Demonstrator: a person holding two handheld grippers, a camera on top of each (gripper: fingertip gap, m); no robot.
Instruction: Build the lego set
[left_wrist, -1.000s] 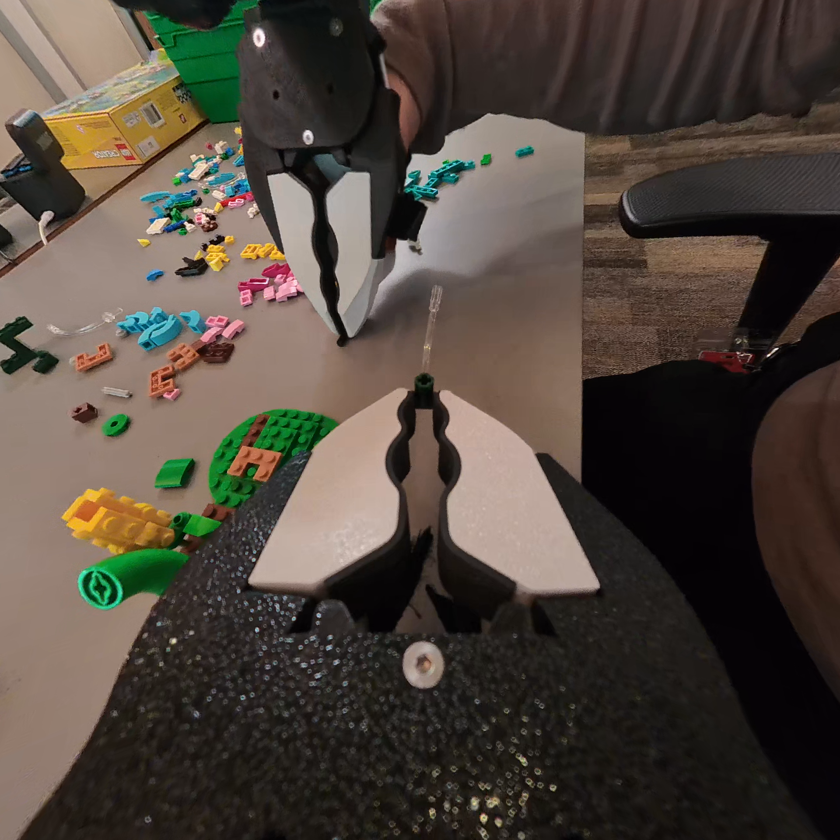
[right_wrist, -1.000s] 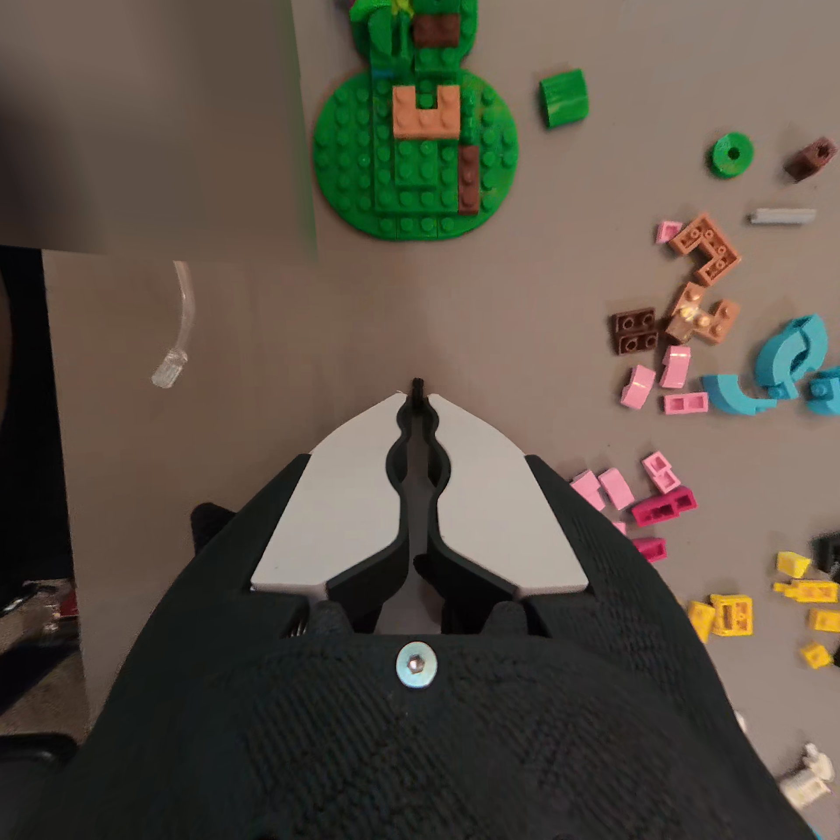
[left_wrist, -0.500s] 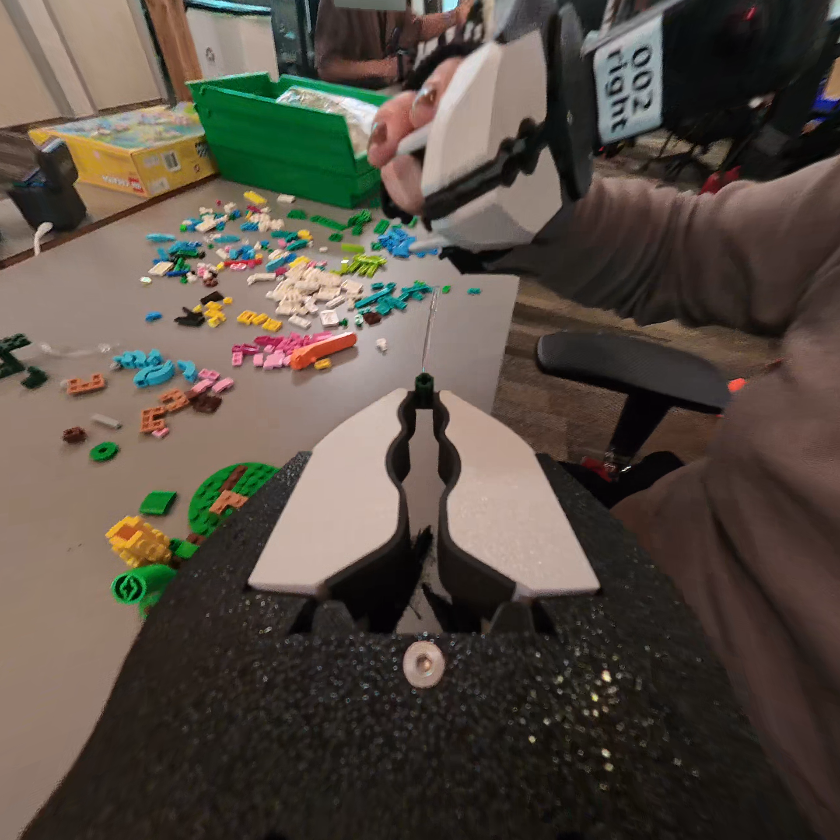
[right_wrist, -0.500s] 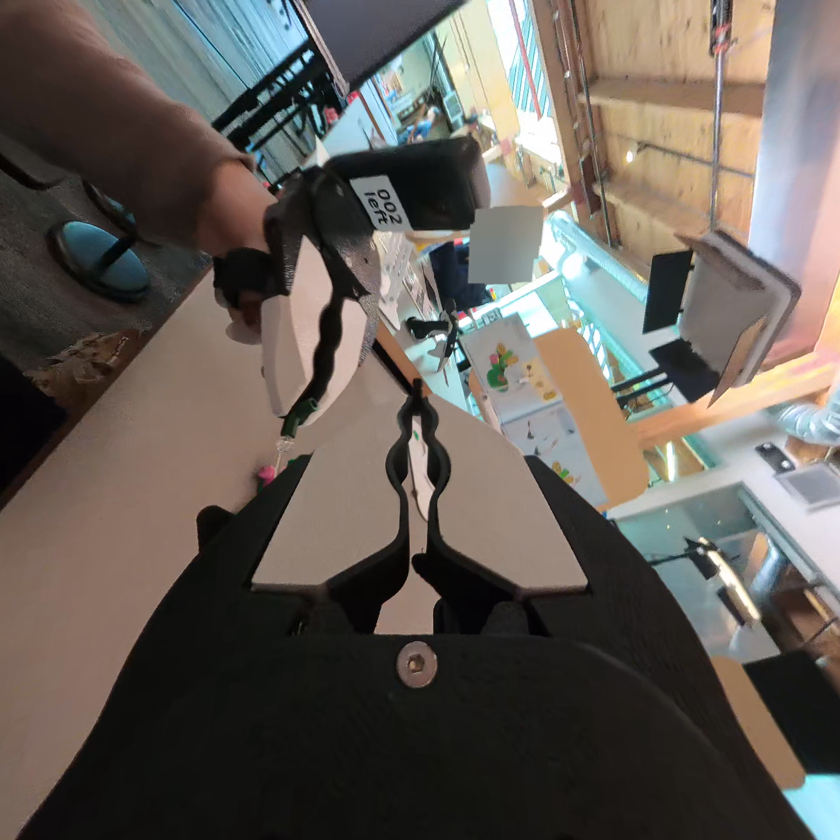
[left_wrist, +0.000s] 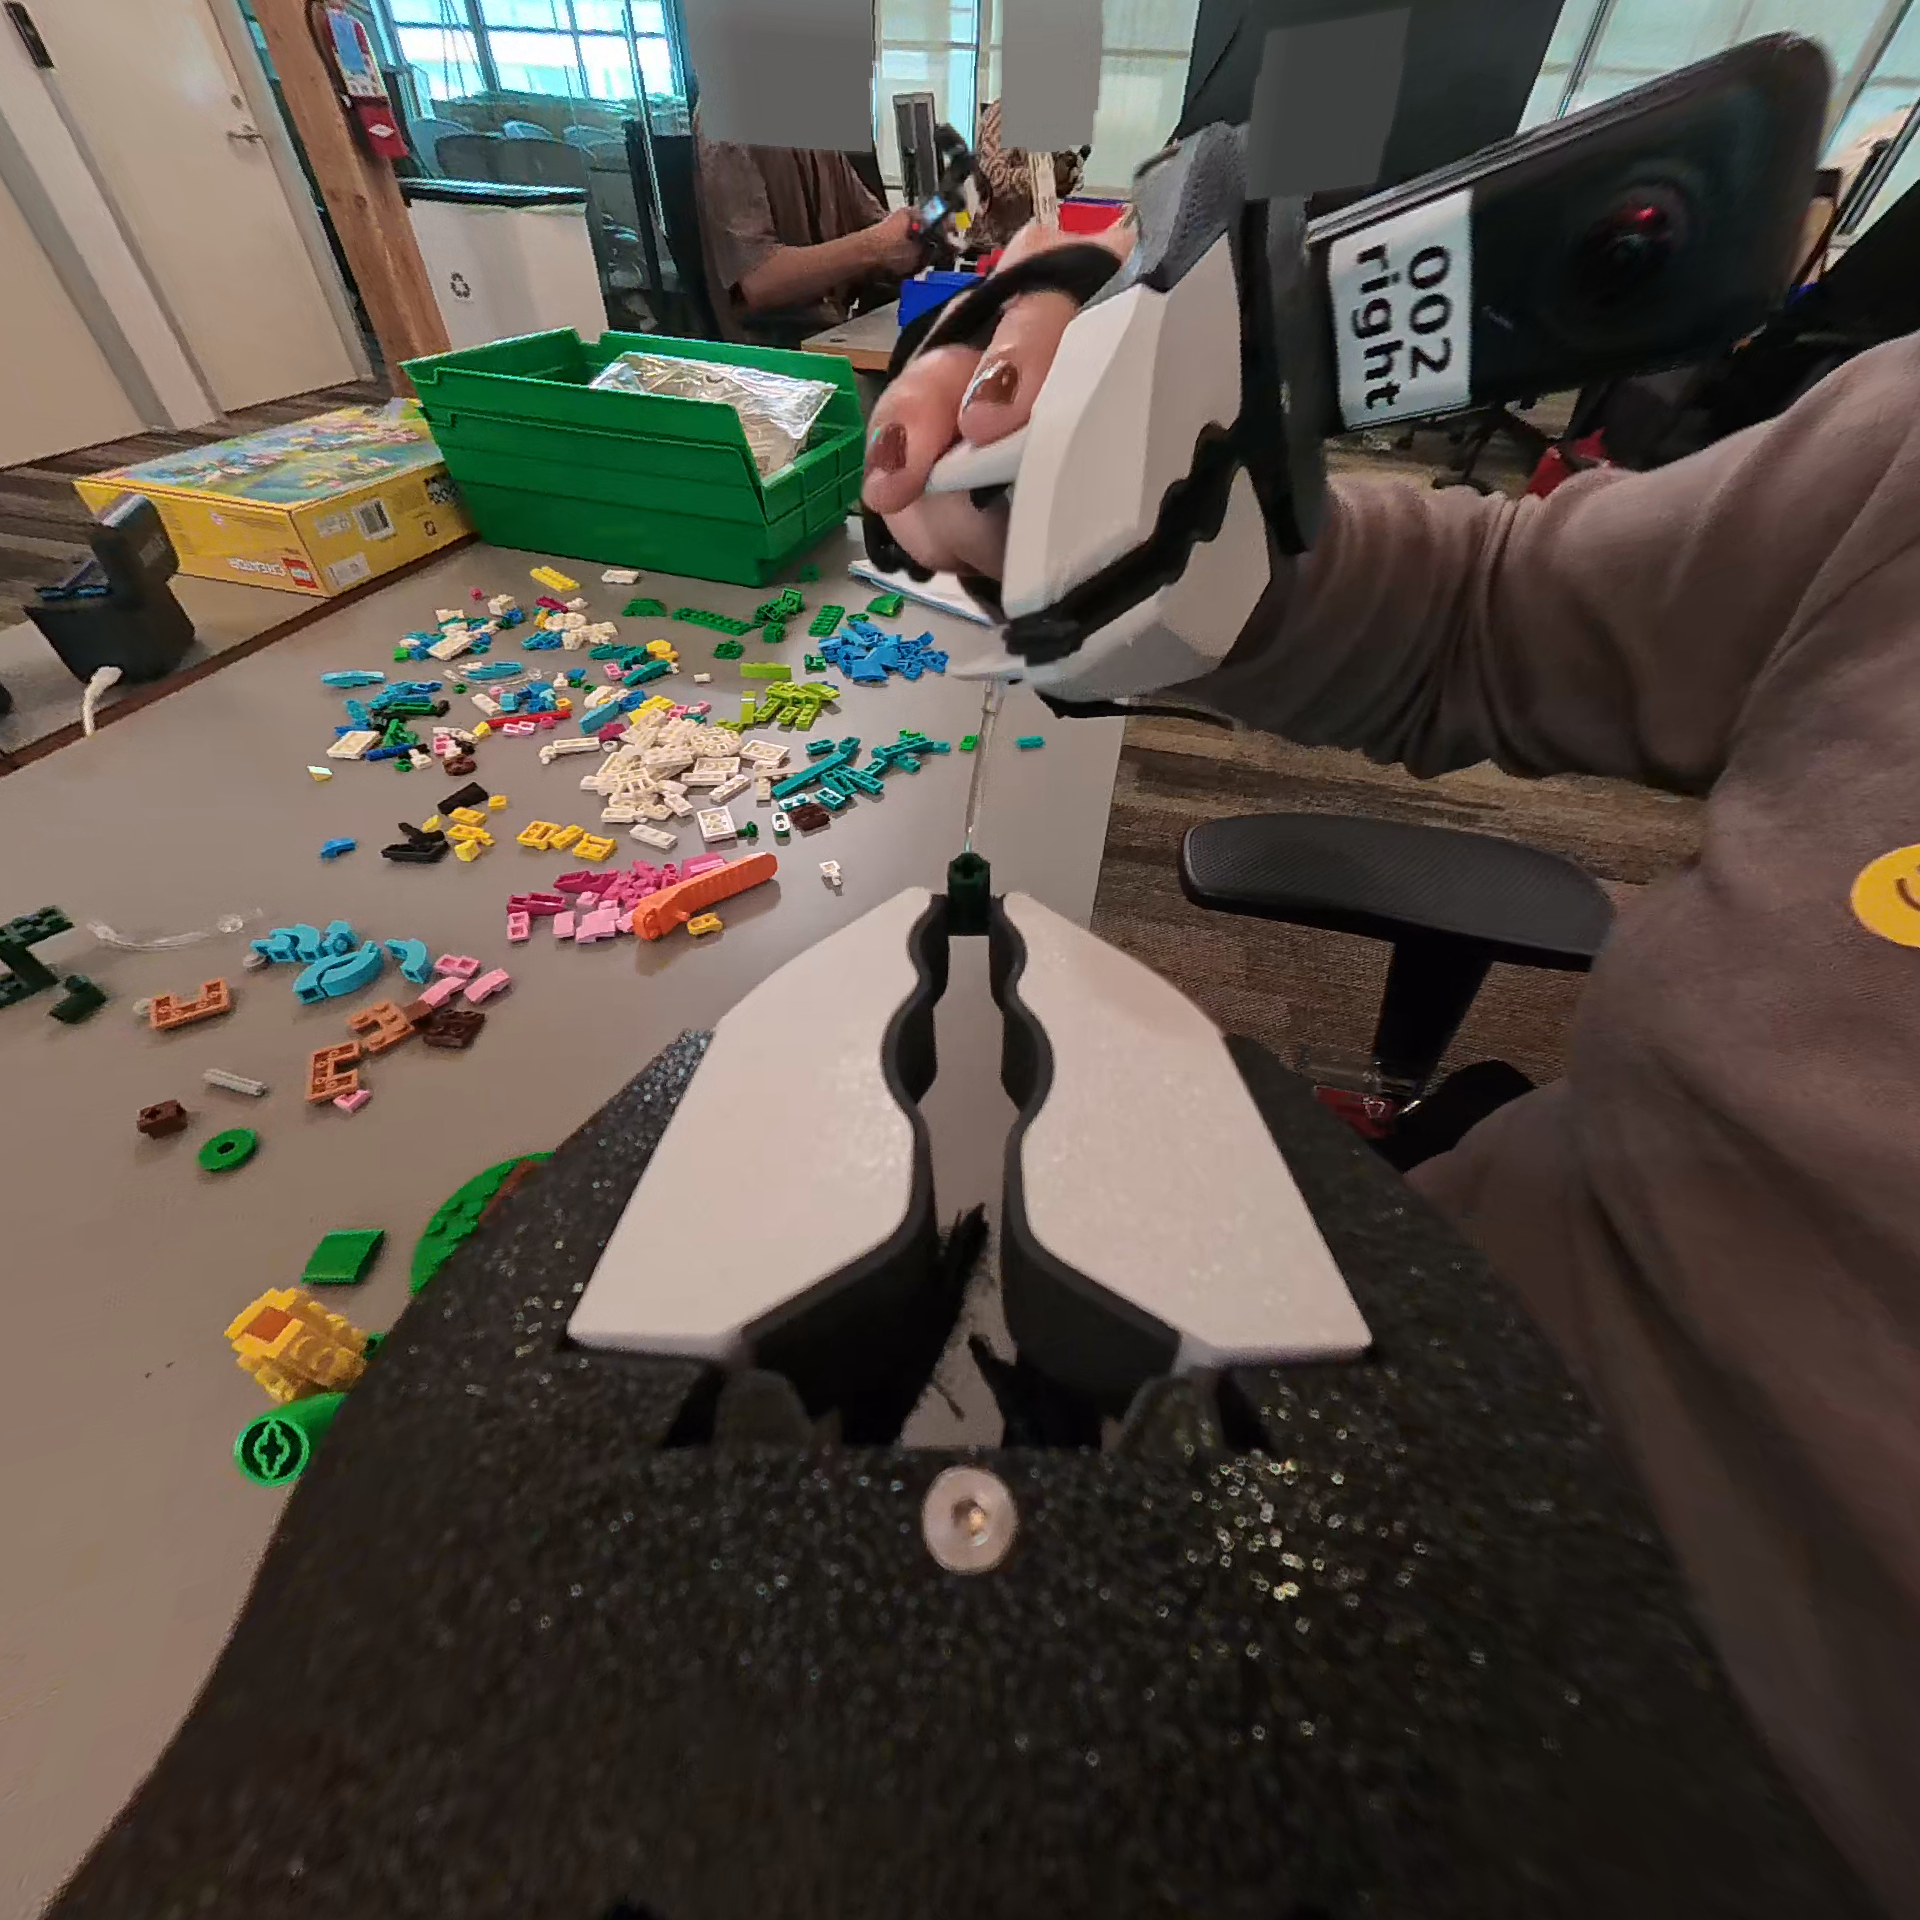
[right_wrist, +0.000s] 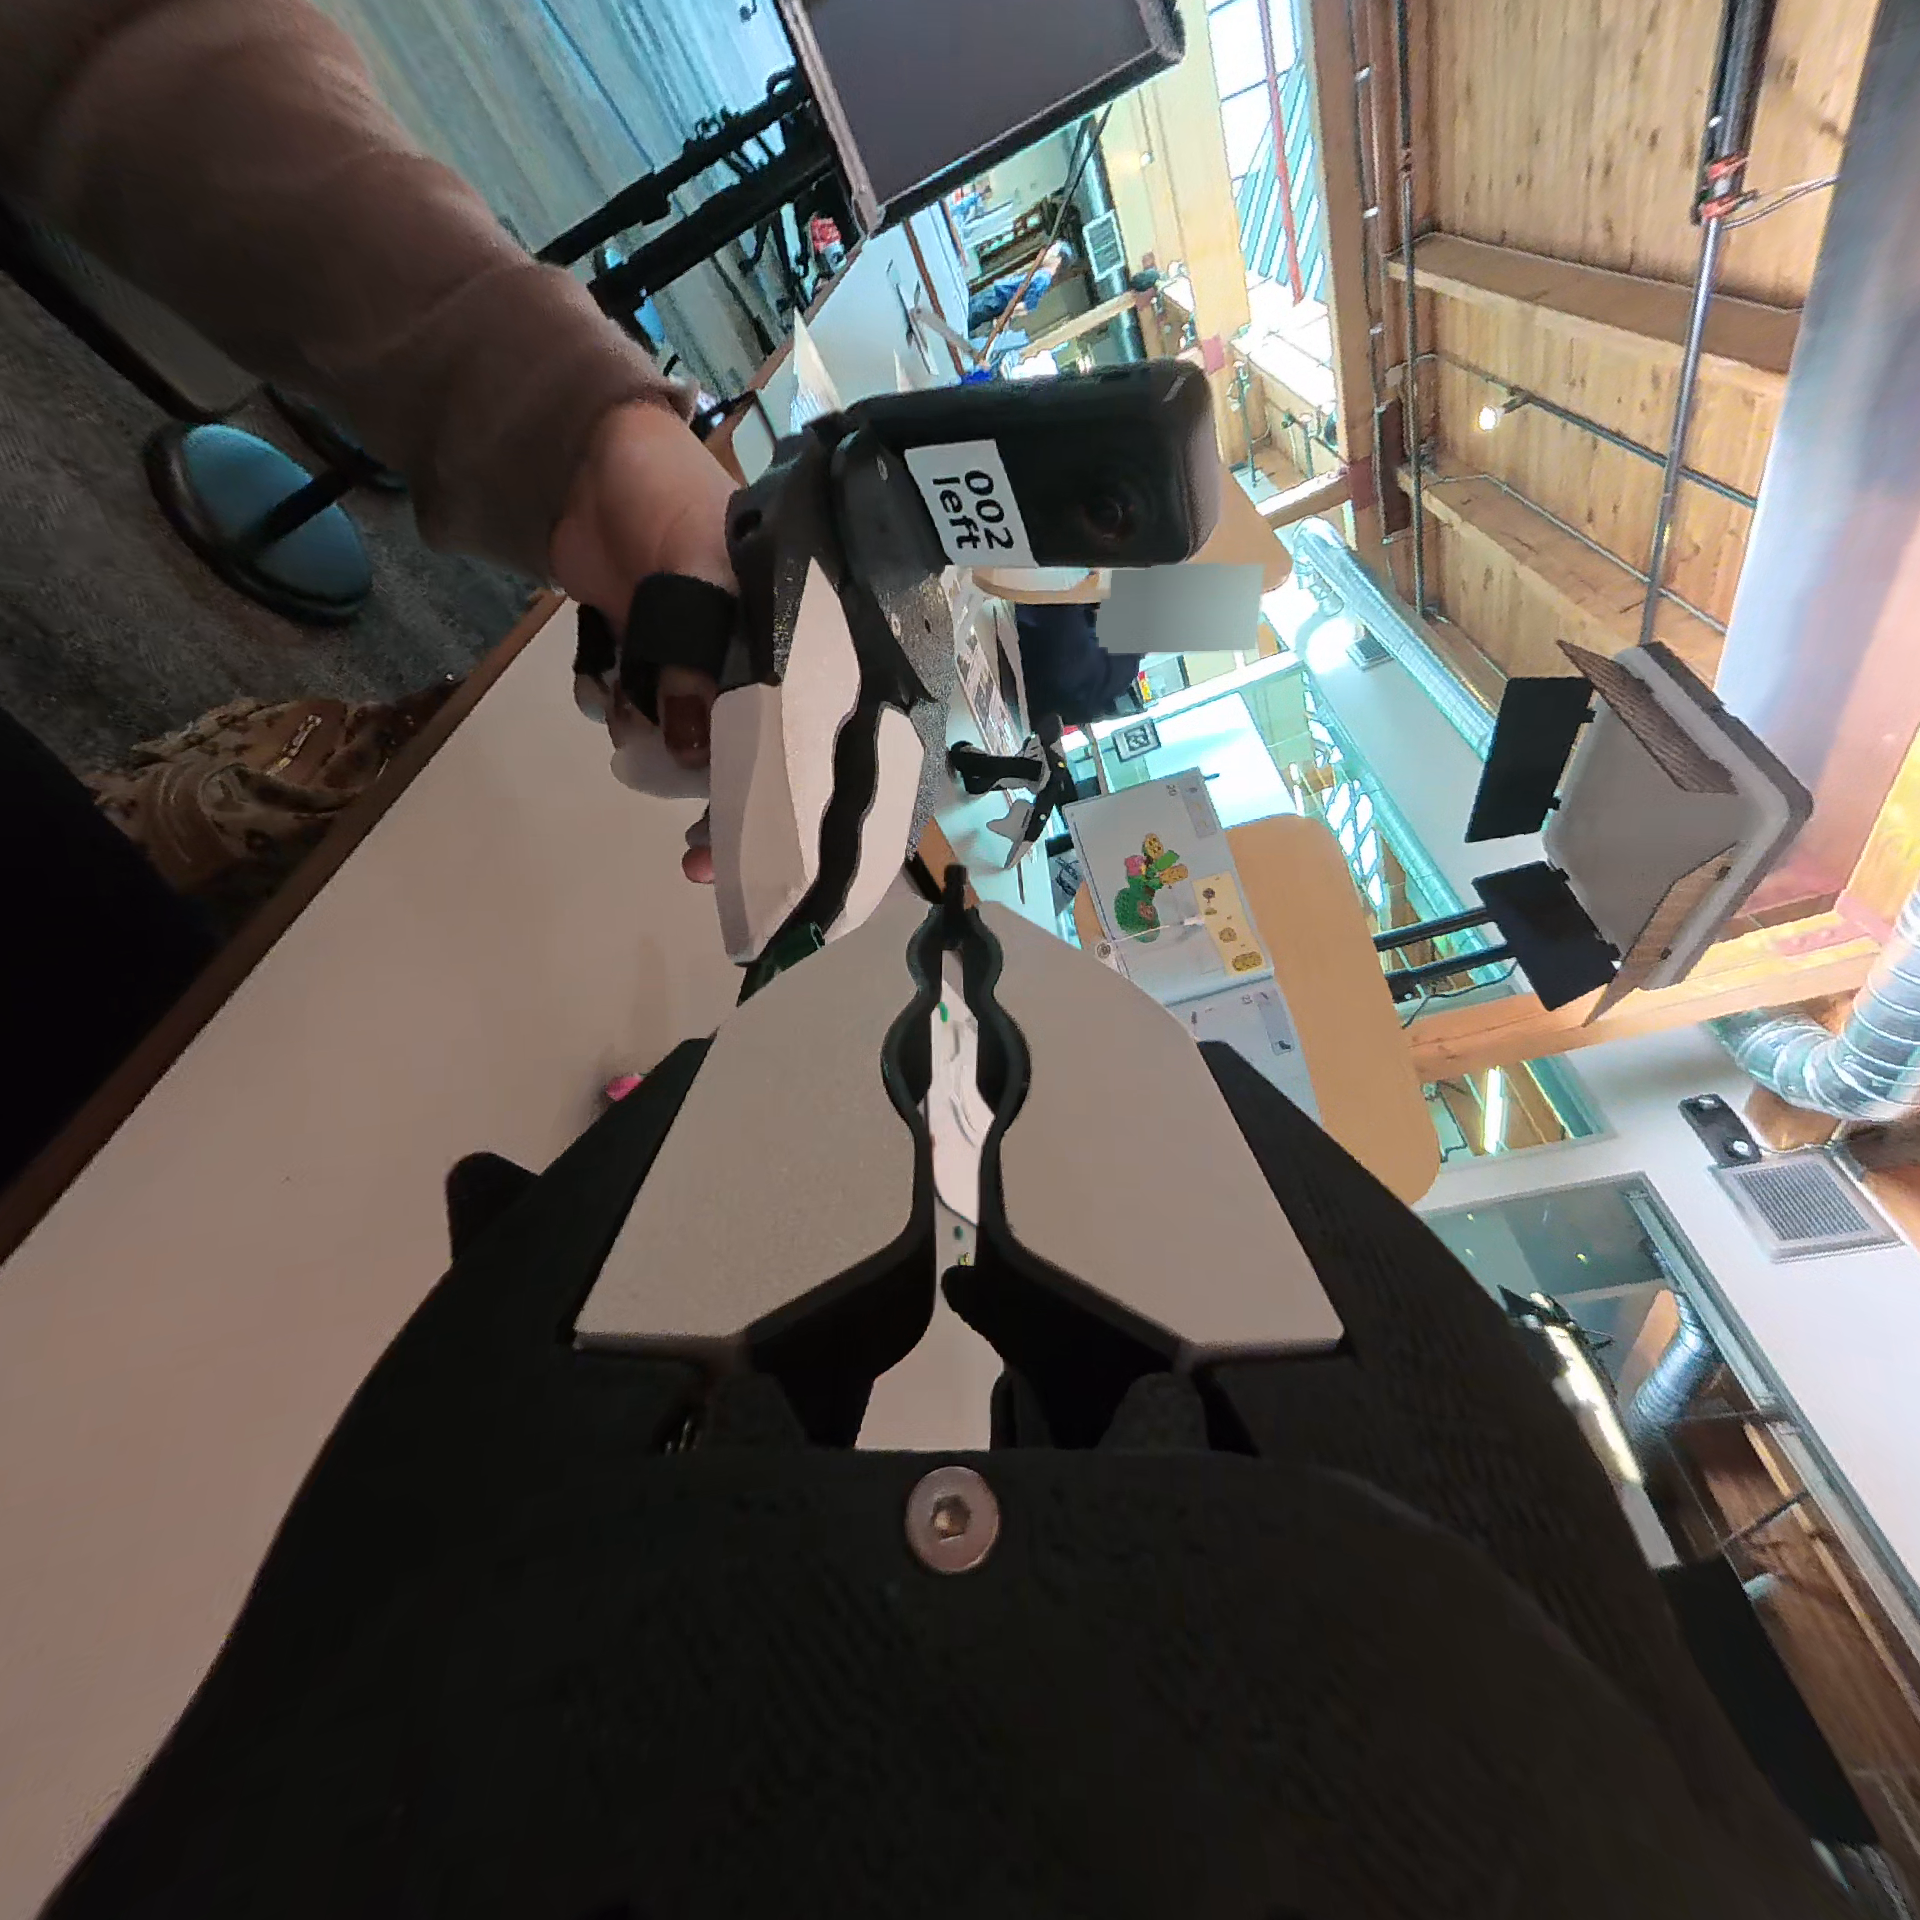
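Observation:
My left gripper (left_wrist: 968, 906) is shut on a small dark green piece (left_wrist: 967, 885), held above the grey table (left_wrist: 156, 1299). A thin clear rod (left_wrist: 977, 774) stands up out of that piece. My right gripper (left_wrist: 1000, 665) is shut, held sideways above it, with its tips at the rod's top end; I cannot tell whether they grip the rod. In the right wrist view my right gripper (right_wrist: 954, 896) is shut and close to the left gripper (right_wrist: 790, 935), where the green piece (right_wrist: 798, 940) shows. The rod is hidden there.
A round green baseplate (left_wrist: 468, 1205), a yellow build (left_wrist: 296, 1340) and a green tube (left_wrist: 275, 1444) lie at the near left. Loose bricks (left_wrist: 665, 758) cover the table's middle. A green bin (left_wrist: 644, 457) and yellow box (left_wrist: 270, 509) stand behind. A chair armrest (left_wrist: 1392, 883) is right of the table edge. The left gripper's tips are roughly 5 cm from the right gripper's.
My right gripper rose from the table, turned sideways and came to the top of the clear rod. My left gripper tilted up with the green piece and rod still in it.

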